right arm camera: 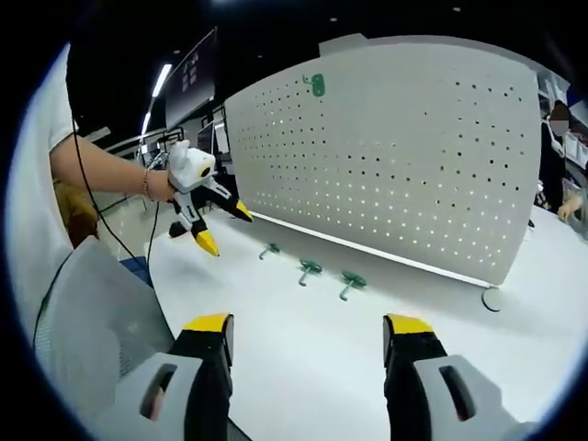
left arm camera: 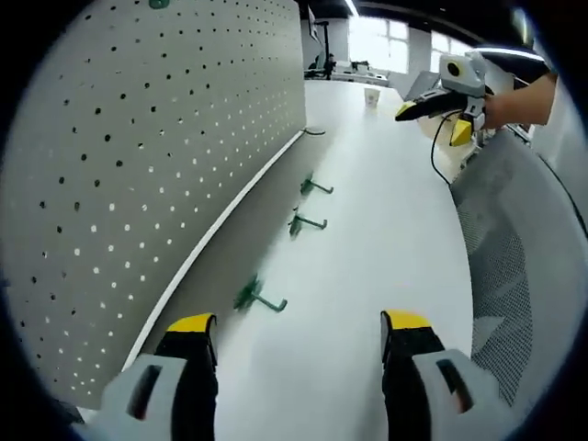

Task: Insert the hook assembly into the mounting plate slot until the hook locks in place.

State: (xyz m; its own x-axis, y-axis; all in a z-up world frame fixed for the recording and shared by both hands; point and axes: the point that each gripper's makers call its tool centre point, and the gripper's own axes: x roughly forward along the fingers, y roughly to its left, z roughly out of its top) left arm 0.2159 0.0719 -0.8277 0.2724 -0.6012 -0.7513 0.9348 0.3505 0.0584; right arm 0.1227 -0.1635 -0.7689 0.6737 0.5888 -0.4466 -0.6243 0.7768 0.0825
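Big white pegboard [right arm camera: 395, 156] stood upright on the white desk [right arm camera: 312, 358], filling 10 to 2 o'clock in the right gripper view. Three green hooks [right arm camera: 310, 267] lay loose at its foot. Both the left hand-held gripper [left arm camera: 299, 335] and right hand-held gripper [right arm camera: 308, 335] were spread, holding nothing.

A smooth white table [left arm camera: 386, 239] carries a tall pale-grey perforated pegboard panel [left arm camera: 138, 147], standing upright along its left edge on a white base strip. Three small green metal hooks lie on the tabletop in a row just beside that base: a near one [left arm camera: 257, 298], a middle one [left arm camera: 304, 222] and a far one [left arm camera: 314, 186]. At the far end stands a small white paper cup [left arm camera: 371, 96].
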